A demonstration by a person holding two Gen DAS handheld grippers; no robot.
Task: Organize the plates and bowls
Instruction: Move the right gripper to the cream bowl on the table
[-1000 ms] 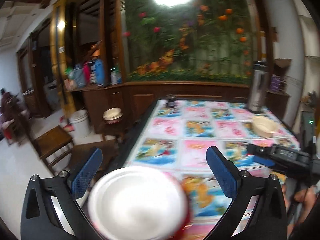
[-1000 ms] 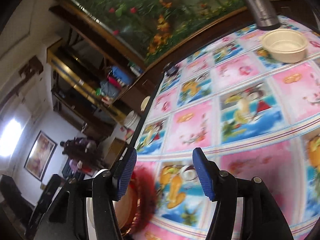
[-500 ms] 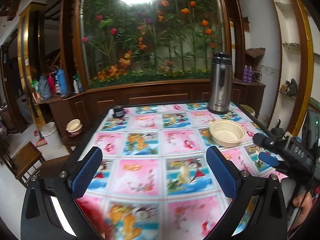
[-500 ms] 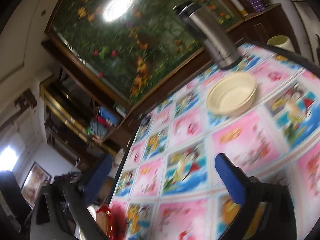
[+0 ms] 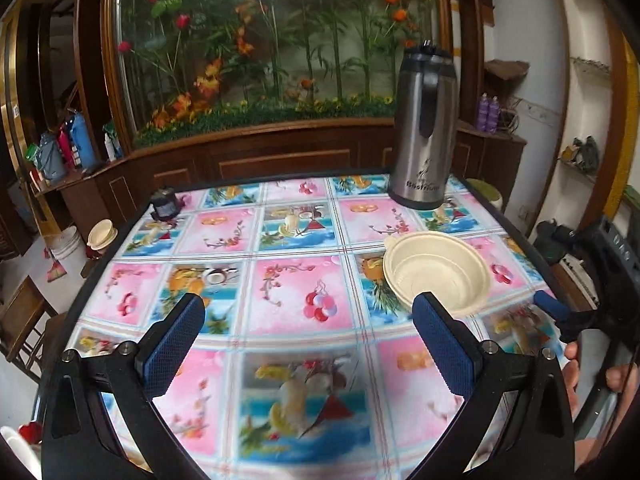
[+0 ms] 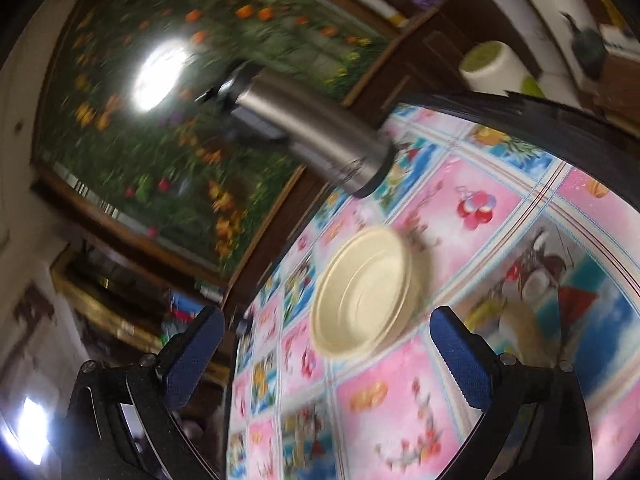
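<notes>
Now that the plate has dropped from view, my left tool [image 5: 308, 344] and right tool [image 6: 326, 354] gape empty, turning to the far-right bowl [image 5: 437, 279] on the bench [image 5: 292, 280].

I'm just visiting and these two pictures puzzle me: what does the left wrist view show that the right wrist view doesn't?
Only the left wrist view shows the small dark jar at the table's far left corner, the white bucket on the floor, and the right gripper at its edge. Only the right wrist view shows the white tub with a green lid beyond the table. Both show the cream bowl, the steel flask, the patterned tablecloth and the flower wall.
</notes>
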